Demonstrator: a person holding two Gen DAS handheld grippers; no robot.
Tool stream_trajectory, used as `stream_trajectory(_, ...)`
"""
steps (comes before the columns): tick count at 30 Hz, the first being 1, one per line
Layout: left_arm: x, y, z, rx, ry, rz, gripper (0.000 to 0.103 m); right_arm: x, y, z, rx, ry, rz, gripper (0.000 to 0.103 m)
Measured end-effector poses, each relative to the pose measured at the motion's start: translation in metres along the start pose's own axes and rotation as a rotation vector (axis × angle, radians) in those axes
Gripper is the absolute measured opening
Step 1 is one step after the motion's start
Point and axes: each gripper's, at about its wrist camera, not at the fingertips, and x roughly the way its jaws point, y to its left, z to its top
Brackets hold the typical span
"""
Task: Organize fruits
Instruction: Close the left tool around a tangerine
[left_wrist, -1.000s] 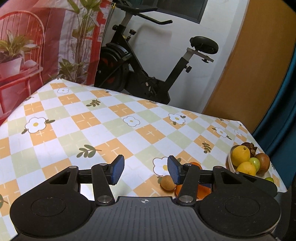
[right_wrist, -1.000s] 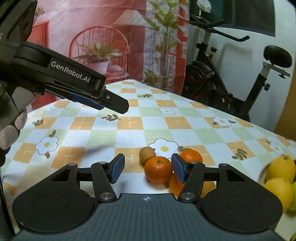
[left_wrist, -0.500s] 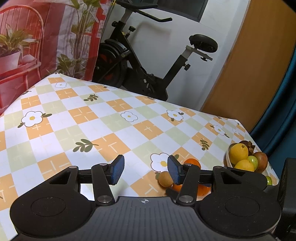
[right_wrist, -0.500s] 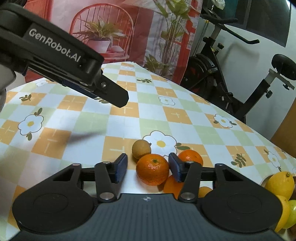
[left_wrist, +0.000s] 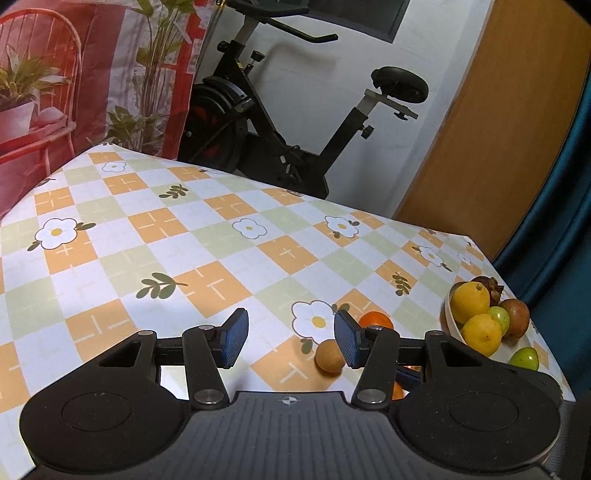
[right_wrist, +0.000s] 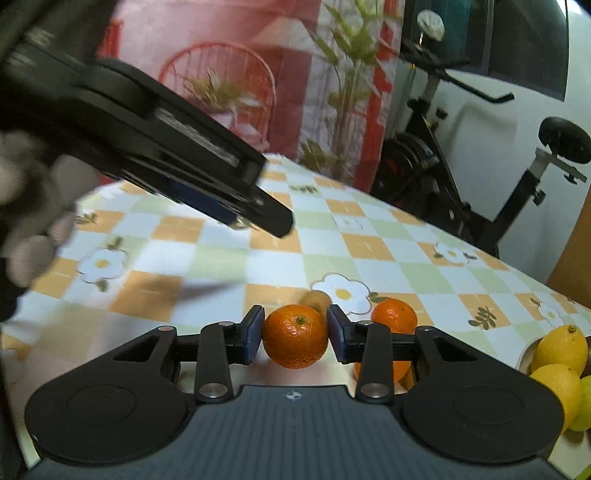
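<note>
Change since earlier: right gripper (right_wrist: 295, 339) jaws have just been closing, and both blue pads now press the sides of the front orange (right_wrist: 296, 336), which earlier sat loose between them; left gripper (left_wrist: 290, 341) holds the same gap as before.

Left wrist view, surface: checked tablecloth (left_wrist: 207, 254) in orange, green and white with flower prints, running to a far edge.
Left wrist view, room: black exercise bike (left_wrist: 280, 122) beyond the table, red printed backdrop (left_wrist: 74, 74) to the gripper's left, wooden door (left_wrist: 491, 140) to its right.
Left wrist view, gripper: tilted downward above the cloth, jaws apart, nothing between the pads.
Left wrist view, fruit: small brown fruit (left_wrist: 330, 356) just inside the right finger; bowl (left_wrist: 452, 321) of lemons and other fruit further right.

Right wrist view, surface: same cloth, blurred at left.
Right wrist view, gripper: angled down, clamped on the front orange.
Right wrist view, orange: round, no clear long axis; stem dimple faces up and toward the camera.
Right wrist view, other fruit: second orange (right_wrist: 393, 315) just beyond the right finger; lemon (right_wrist: 561, 349) far right.
Right wrist view, left gripper: crosses upper left, blurred, held by a gloved hand (right_wrist: 33, 221).
</note>
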Motion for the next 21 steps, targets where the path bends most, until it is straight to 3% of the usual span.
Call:
stream_trajectory(13,0.022,-0.036,0.012,0.089,0.022,-0.055,0.051,-0.054,-0.064,-0.028,0.299,-0.045,-0.140,0.040)
stream_trajectory(17,0.046,-0.054,0.018,0.143,0.062,-0.064,0.048,-0.073,-0.084,-0.039,0.374,-0.058,-0.192,0.040)
stream_trajectory(21,0.077,-0.058,0.018,0.129,0.138,-0.074,0.048,-0.089,-0.098,-0.048,0.432,-0.075,-0.228,0.040)
